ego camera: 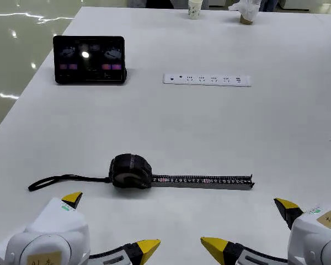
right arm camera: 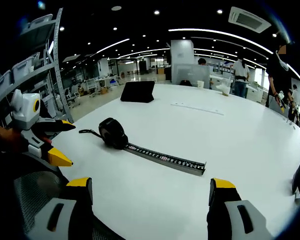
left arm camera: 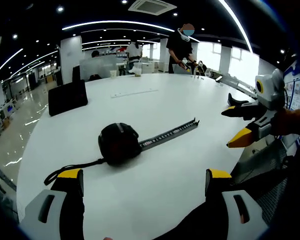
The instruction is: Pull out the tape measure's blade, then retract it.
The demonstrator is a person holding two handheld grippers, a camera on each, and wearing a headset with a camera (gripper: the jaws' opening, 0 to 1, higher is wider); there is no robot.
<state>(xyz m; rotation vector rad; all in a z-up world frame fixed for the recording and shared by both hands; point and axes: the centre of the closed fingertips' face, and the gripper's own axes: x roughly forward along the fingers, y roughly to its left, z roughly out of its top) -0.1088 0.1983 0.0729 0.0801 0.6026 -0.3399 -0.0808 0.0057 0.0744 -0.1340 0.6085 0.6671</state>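
You are holding both grippers low over the near edge of the smooth white table (ego camera: 209, 127), angled inward toward each other and touching nothing. Your left gripper (ego camera: 110, 222) is pointing forward with its black, yellow-tipped jaws spread wide and empty. Your right gripper (ego camera: 251, 225) is mirroring it, its jaws parted just as far and also empty. The tape measure (ego camera: 131, 171) is lying on the table just beyond them, nearer your left side. Its case is a rounded, matte black shell resting on its side. The blade (ego camera: 204, 181) is stretching out flat to the right as a narrow dark strip printed with small numerals, ending in a little hook. A thin black wrist strap (ego camera: 60, 180) is trailing off the case to the left. Farther back, a glossy dark tablet (ego camera: 89, 59) is standing propped up, well apart from a flat white power strip (ego camera: 207, 79).
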